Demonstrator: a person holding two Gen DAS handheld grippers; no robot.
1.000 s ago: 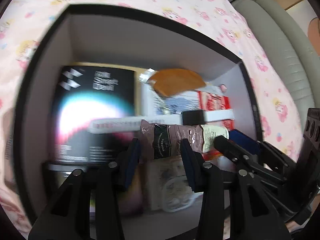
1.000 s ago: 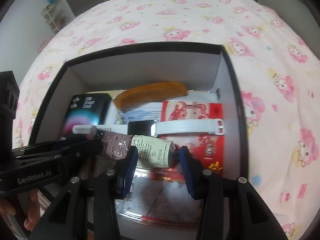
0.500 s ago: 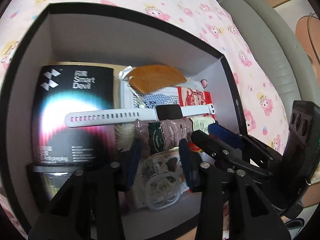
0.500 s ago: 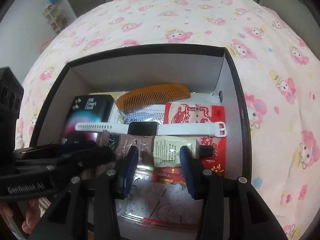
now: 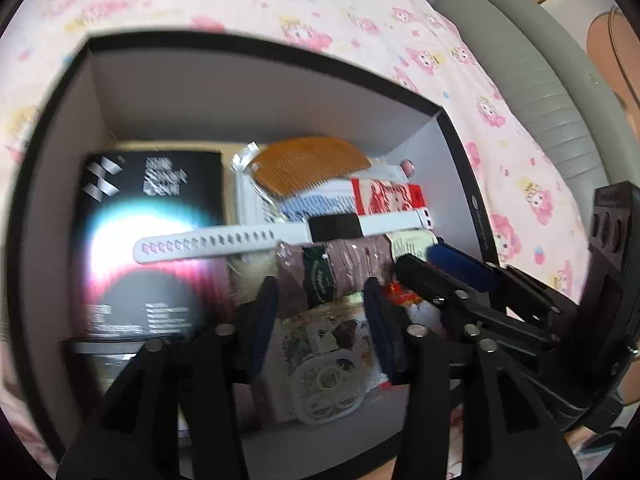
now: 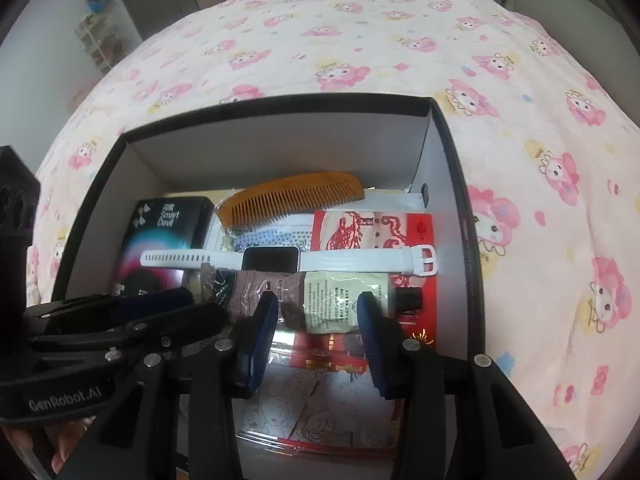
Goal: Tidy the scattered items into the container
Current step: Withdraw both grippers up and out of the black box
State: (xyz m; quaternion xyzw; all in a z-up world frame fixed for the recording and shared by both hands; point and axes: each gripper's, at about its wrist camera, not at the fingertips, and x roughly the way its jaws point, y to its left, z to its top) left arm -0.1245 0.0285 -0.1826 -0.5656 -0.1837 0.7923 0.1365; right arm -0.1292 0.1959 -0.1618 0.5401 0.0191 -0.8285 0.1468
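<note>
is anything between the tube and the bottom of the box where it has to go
Yes. The tube lies across a red packet and clear-wrapped sheets that cover the box floor, beside the white watch. It rests on them, not on bare floor.

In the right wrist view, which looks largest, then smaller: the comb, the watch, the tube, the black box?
1. watch, longest
2. tube
3. comb and black box look alike; the box is partly hidden, so unranked.

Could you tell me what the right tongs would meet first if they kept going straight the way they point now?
Most likely the hand cream tube, lying just ahead between the right tongs inside the box; exact depth is unclear.
</note>
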